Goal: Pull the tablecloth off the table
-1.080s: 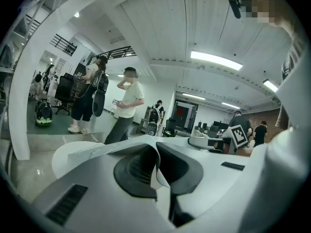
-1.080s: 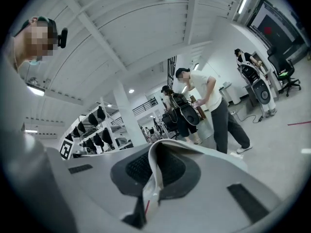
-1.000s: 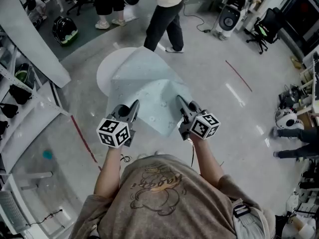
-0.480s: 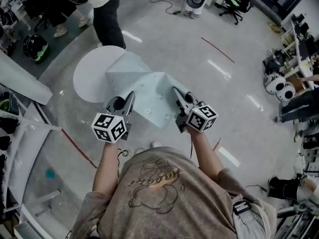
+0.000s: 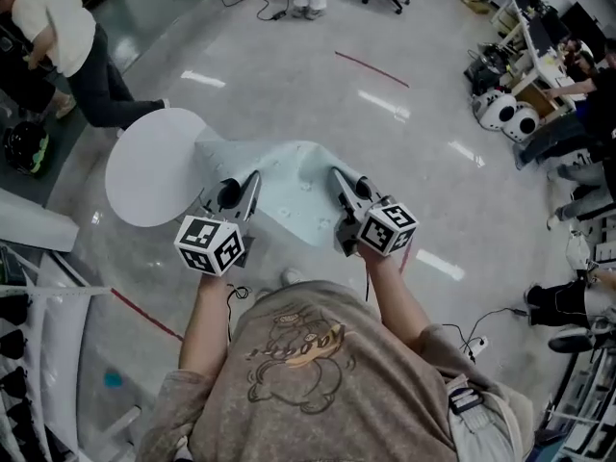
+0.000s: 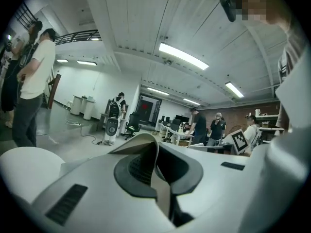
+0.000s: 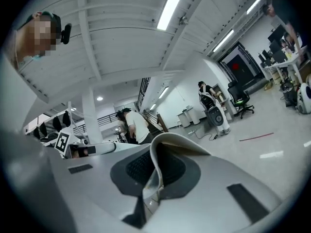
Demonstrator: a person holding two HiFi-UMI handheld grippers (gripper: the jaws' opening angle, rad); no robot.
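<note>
The pale blue-grey tablecloth hangs between my two grippers above the floor, its far left corner still at the edge of the round white table. My left gripper is shut on the cloth's near left edge. My right gripper is shut on the near right edge. In the left gripper view a fold of tablecloth is pinched in the left gripper. In the right gripper view a curled edge of tablecloth stands up from the right gripper. Most of the tabletop is bare.
A person stands beyond the table at the upper left. White shelving runs along the left. A red tape line marks the glossy floor. Desks and white round devices crowd the right side; a cable lies at the lower right.
The cloth has slid further off the round table, which now lies bare to the left. My view has swung, so the standing person has shifted to the upper left. Both grips are unchanged.
</note>
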